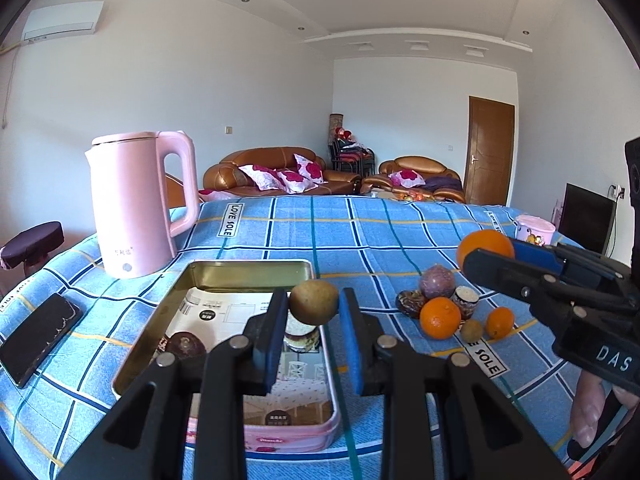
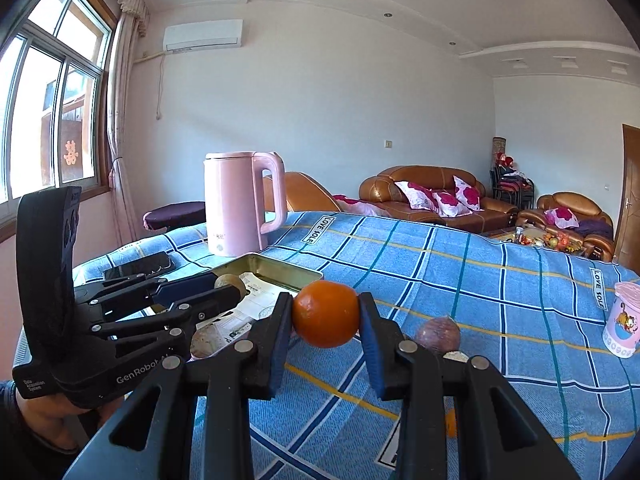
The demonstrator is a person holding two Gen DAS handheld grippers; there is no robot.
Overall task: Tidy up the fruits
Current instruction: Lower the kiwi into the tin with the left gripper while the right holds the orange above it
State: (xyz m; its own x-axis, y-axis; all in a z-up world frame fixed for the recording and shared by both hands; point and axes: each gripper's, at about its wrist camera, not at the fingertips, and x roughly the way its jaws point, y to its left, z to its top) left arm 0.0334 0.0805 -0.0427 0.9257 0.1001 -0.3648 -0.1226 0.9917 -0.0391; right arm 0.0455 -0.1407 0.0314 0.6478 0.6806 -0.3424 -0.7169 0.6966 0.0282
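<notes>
A table under a blue plaid cloth (image 1: 360,232) carries everything. Left of the tools stand a pink plastic kettle (image 1: 132,208) and a flat black phone (image 1: 36,340); directly below them lies an open gold-lined tin box (image 1: 224,276); to their right, a cluster of loose oranges and brown fruits (image 1: 452,308); far right, a pink cartoon cup (image 2: 624,328).
</notes>
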